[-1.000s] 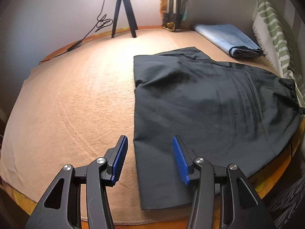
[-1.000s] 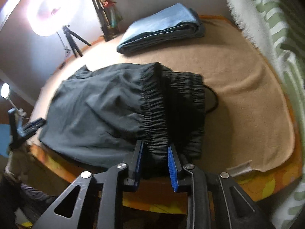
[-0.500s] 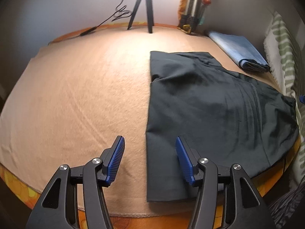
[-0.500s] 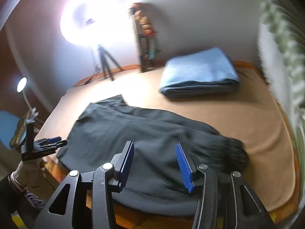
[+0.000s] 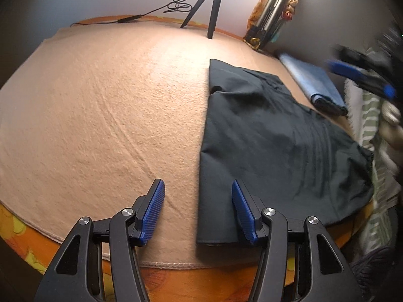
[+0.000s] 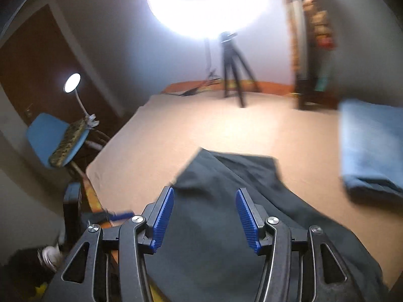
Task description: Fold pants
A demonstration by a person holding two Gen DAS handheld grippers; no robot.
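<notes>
I count one pair of dark pants point(image 5: 272, 136) flat on the tan blanket point(image 5: 100, 115), long axis from the near bed edge toward the far wall. My left gripper point(image 5: 197, 206) is released; the right gripper point(image 6: 204, 216), just opened wider, is empty above them. Only the right view shows one blue chair point(image 6: 47, 136).

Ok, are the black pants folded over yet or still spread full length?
Folded over at least once: the black pants lie as a short, doubled slab on the tan blanket, a stacked edge showing at the near corner.

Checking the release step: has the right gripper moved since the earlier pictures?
Yes. The right gripper left the black pants' waistband, swinging toward the tripod, jaws opening, empty.
</notes>
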